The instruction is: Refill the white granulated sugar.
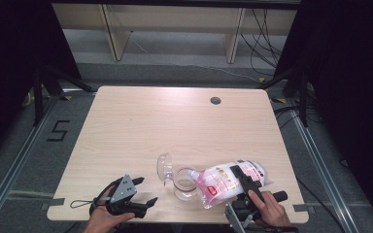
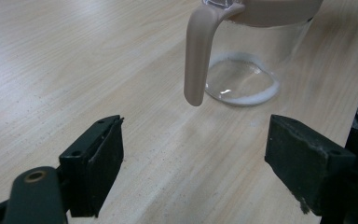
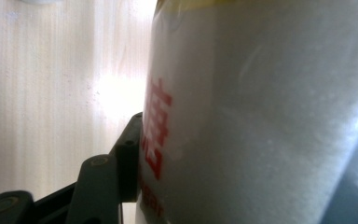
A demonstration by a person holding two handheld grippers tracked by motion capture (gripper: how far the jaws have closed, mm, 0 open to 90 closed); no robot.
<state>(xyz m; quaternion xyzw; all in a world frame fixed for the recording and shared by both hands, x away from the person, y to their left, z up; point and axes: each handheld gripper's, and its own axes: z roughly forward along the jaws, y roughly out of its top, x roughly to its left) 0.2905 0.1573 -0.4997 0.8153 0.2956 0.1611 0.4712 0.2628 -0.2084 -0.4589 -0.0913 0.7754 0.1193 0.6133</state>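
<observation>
The right gripper [image 1: 245, 182] is pinching the bag [image 1: 230, 180] at the lower right of the high view, tipped almost level. The bag's long axis is running left and slightly down, its open end sitting over the mouth of the jar [image 1: 184, 183] at lower centre. A thin white layer is showing at the jar's bottom. The left gripper [image 1: 141, 194], jaws spread and holding nothing, is hovering just left of the jar, nearer its handle [image 2: 198, 56].
</observation>
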